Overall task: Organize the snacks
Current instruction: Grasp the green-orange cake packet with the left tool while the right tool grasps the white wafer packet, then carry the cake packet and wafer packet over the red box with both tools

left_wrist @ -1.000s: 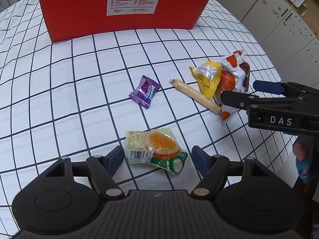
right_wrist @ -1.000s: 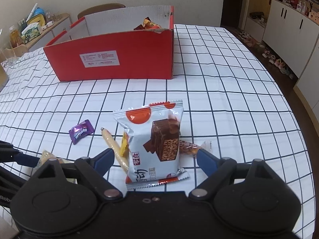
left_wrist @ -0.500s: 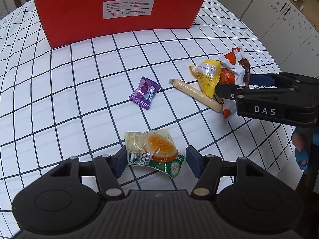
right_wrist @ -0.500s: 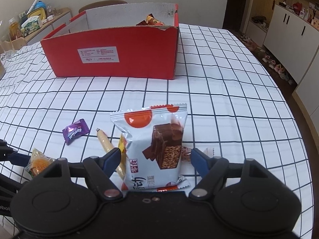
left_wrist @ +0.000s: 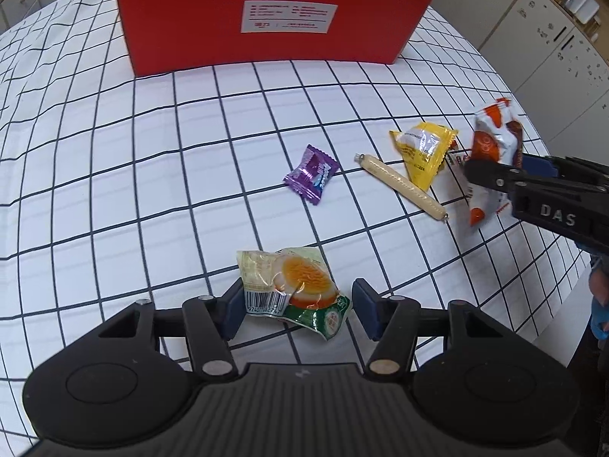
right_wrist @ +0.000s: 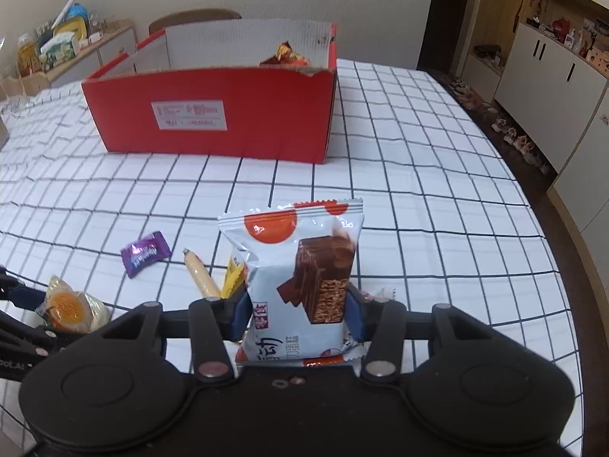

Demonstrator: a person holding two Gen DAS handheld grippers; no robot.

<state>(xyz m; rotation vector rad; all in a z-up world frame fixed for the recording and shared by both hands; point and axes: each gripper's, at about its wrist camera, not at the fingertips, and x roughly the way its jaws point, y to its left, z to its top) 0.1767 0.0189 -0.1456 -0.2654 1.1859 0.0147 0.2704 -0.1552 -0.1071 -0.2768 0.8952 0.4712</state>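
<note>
two grippers work on the checked table (left_wrist: 114, 175), both well in front of the red box (left_wrist: 266, 26). the left gripper (left_wrist: 297, 306) has its jaws closing around the egg snack packet (left_wrist: 293, 285); one blue pad touches the packet's barcode edge, the other stands just clear of it. the right gripper (right_wrist: 297, 314) has its jaws closing on the white wafer packet (right_wrist: 300, 278), both pads pressing its sides. between the two packets, nearer the box, lie a purple candy (left_wrist: 311, 173), a sausage stick (left_wrist: 399, 184) and a yellow sachet (left_wrist: 424, 146). some wrapped snacks show inside the box.
</note>
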